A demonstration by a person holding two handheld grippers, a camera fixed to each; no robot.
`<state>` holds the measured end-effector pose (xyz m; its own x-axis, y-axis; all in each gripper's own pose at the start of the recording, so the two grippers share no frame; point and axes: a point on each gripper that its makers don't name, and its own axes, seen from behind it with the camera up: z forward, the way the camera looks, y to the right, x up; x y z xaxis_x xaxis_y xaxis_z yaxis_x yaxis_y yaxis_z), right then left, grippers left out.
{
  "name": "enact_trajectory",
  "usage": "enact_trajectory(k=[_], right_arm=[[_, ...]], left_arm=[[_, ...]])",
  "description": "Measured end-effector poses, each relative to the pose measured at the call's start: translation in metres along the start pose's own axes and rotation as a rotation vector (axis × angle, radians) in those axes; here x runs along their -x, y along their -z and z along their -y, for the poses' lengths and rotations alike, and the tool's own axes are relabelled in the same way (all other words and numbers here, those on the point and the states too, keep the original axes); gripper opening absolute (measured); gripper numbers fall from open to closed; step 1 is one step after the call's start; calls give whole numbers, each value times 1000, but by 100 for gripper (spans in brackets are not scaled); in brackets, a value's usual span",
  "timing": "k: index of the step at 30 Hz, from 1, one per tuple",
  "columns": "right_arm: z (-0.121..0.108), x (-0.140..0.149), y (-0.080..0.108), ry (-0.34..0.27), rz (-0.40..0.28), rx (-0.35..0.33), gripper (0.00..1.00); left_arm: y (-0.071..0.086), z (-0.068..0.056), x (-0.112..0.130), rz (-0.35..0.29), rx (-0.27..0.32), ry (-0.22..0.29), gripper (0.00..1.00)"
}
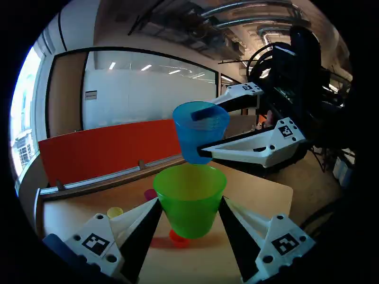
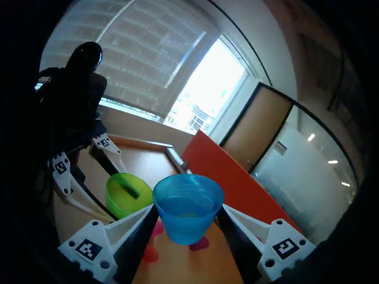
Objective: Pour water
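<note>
My left gripper (image 1: 190,208) is shut on a green cup (image 1: 191,204), held upright above the wooden table (image 1: 256,189). Just above and behind it hangs a blue cup (image 1: 200,130), tilted toward the green one and pinched by the right gripper (image 1: 201,132). In the right gripper view, my right gripper (image 2: 188,212) is shut on the blue cup (image 2: 188,208), which holds a little water. The green cup (image 2: 127,193) sits lower left of it, clamped by the left gripper (image 2: 124,189).
Small cups lie on the table: a yellow one (image 1: 114,212), a pink one (image 1: 150,193) and an orange one (image 1: 178,238). An orange partition (image 1: 109,149) runs along the table's far edge. A bright window (image 2: 208,92) is behind.
</note>
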<state>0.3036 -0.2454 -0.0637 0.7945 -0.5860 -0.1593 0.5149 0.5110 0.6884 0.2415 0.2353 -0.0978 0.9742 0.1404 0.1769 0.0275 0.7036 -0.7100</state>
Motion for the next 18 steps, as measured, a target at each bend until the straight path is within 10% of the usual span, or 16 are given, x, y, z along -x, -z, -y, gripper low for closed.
enact_trajectory(k=[18], right_arm=[[3, -8, -4, 121, 1, -25, 88]], left_arm=[[-1, -4, 0, 3, 4, 0, 81]])
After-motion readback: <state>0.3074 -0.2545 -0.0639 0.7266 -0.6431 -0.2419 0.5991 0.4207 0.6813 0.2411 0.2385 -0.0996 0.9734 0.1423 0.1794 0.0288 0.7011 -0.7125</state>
